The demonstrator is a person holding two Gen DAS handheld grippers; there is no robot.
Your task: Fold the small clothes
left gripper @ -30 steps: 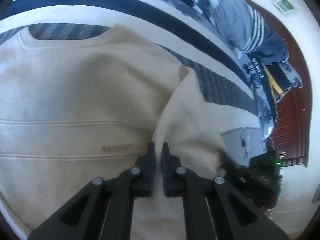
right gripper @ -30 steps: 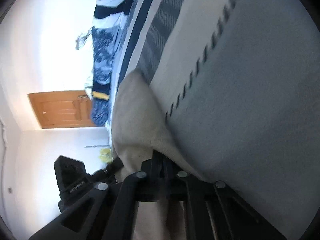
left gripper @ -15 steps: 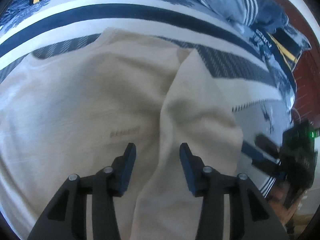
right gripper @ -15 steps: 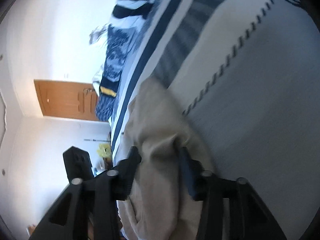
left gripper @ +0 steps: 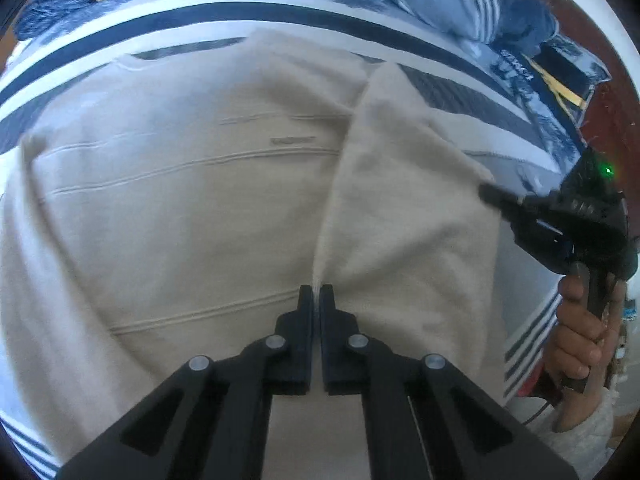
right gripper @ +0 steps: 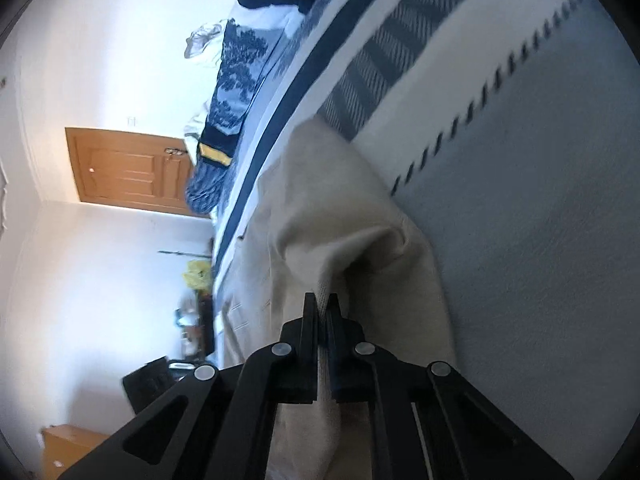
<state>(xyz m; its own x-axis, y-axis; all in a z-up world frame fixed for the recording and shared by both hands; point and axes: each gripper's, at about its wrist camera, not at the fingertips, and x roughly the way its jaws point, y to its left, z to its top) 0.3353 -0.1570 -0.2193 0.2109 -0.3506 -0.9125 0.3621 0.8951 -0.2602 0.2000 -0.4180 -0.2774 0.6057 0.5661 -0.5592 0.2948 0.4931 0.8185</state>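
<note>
1. Beige sweater (left gripper: pixel 180 200) is lying flat on the striped bedspread (left gripper: pixel 280 16), one side folded inward
2. Left gripper (left gripper: pixel 316 300) is pinching the fold's edge
3. Right gripper (right gripper: pixel 323 308) is pinching the fabric's outer side

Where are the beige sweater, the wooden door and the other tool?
beige sweater (left gripper: pixel 180 208), left wrist view, its front panel.
wooden door (right gripper: pixel 120 168), right wrist view, its middle panel.
right tool (left gripper: pixel 490 194), left wrist view, its tip.

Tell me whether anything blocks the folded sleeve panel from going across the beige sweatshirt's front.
Nothing visible does. The left hand-held gripper and the right hand-held gripper are each shut on the beige sweatshirt, and its front lies bare on the striped bedding.
</note>
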